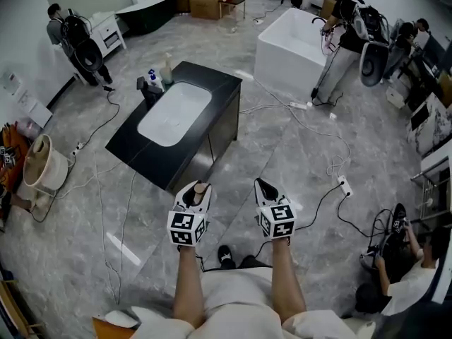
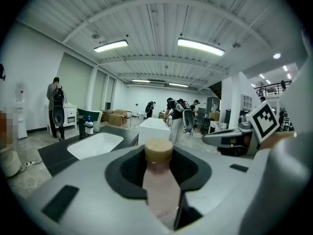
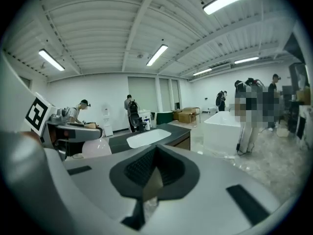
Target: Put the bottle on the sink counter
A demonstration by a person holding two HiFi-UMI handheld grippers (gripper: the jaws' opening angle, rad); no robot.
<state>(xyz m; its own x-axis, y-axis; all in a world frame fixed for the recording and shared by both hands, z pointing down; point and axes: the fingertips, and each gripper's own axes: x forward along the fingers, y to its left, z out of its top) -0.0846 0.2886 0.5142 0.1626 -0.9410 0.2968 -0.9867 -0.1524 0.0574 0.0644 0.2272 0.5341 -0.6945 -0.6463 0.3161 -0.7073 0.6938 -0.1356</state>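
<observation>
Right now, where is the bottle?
The bottle is clamped in the left gripper, low and left of centre in the head view, over the floor short of the near end of the sink counter.

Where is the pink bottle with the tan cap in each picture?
Head view: the pale pink bottle with tan cap sits low, left of centre, in the left gripper.
Left gripper view: bottom centre, between the jaws.
Right gripper view: far left, partly hidden.
Shared landmark: the black sink counter with white basin.
</observation>
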